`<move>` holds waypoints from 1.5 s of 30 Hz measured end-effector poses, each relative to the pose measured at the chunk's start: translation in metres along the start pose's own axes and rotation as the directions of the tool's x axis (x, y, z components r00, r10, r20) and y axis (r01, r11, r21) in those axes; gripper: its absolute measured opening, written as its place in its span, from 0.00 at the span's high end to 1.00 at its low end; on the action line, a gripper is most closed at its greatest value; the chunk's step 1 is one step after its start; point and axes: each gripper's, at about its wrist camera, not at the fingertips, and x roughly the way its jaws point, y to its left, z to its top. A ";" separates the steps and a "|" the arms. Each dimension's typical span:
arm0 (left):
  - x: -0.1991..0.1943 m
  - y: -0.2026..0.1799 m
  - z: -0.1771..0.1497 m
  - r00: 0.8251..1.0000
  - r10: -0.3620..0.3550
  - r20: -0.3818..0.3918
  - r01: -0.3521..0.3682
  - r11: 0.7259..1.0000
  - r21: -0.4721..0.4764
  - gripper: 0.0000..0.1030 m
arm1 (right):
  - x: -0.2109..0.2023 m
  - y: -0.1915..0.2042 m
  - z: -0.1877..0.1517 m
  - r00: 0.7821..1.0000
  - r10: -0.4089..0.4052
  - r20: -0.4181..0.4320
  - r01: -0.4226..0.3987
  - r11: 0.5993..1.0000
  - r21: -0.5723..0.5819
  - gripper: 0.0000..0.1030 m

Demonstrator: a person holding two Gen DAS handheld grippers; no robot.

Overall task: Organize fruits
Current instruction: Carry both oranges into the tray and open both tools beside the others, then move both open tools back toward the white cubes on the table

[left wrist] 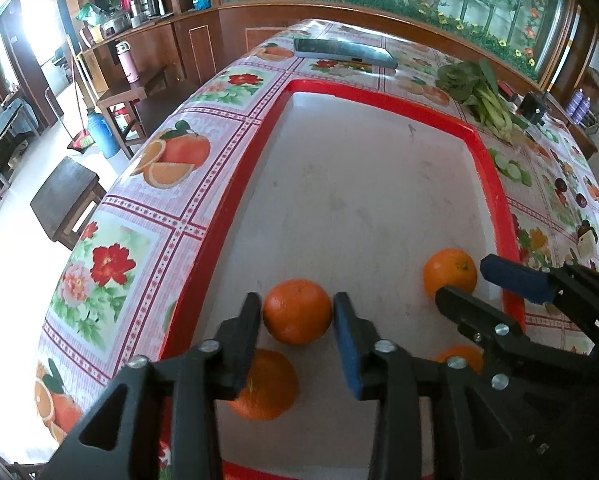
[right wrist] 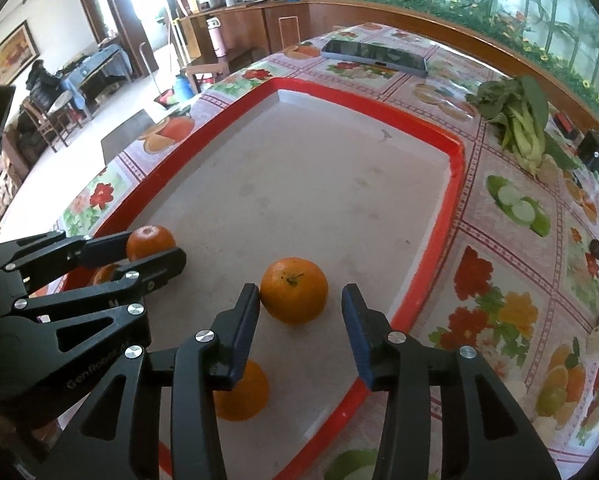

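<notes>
Black two-fingered left tongs (left wrist: 296, 314) bracket a round orange fruit (left wrist: 297, 311) resting on the white floor of a red-rimmed rectangular tray (left wrist: 235, 184); whether the pads press it I cannot tell. Right tongs (right wrist: 299, 302) stand released around a second orange (right wrist: 294, 290), a gap beside one pad. Two more oranges lie nearer. Leafy greens (right wrist: 519, 120) rest on the flower-patterned bench (right wrist: 499, 272).

Tray (left wrist: 235, 216): glossy red plastic rim, matt scuffed white floor. Oranges (left wrist: 297, 311): dimpled, faintly shiny peel. Bench cover (left wrist: 139, 216), left of frame: smooth glossy printed oilcloth. My left tool (left wrist: 295, 312): matt black plastic, bright metal screws, blue rubbery pads (left wrist: 345, 344). Cabinets (left wrist: 219, 28), upper frame: polished wood.
</notes>
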 end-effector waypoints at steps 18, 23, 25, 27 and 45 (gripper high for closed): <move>-0.039 -0.028 -0.022 0.999 -0.004 0.047 0.003 1.000 0.015 0.41 | -0.049 -0.013 -0.037 0.999 -0.010 0.037 0.008 0.999 0.044 0.54; -0.050 -0.052 -0.031 0.998 -0.029 0.051 0.027 0.998 0.048 0.41 | -0.063 -0.031 -0.058 1.000 -0.011 0.030 0.008 0.996 0.090 0.48; -0.054 -0.062 -0.033 0.998 -0.036 0.050 0.032 0.997 0.066 0.41 | -0.068 -0.039 -0.069 0.999 -0.017 0.030 0.014 0.994 0.111 0.46; -0.057 -0.073 -0.036 0.998 -0.047 0.049 0.042 0.996 0.083 0.40 | -0.073 -0.048 -0.081 0.999 -0.027 0.027 0.024 0.992 0.124 0.46; -0.043 -0.208 -0.042 0.994 -0.108 0.007 0.101 0.944 0.314 0.37 | -0.121 -0.180 -0.174 0.991 -0.133 0.029 0.107 0.891 0.441 0.44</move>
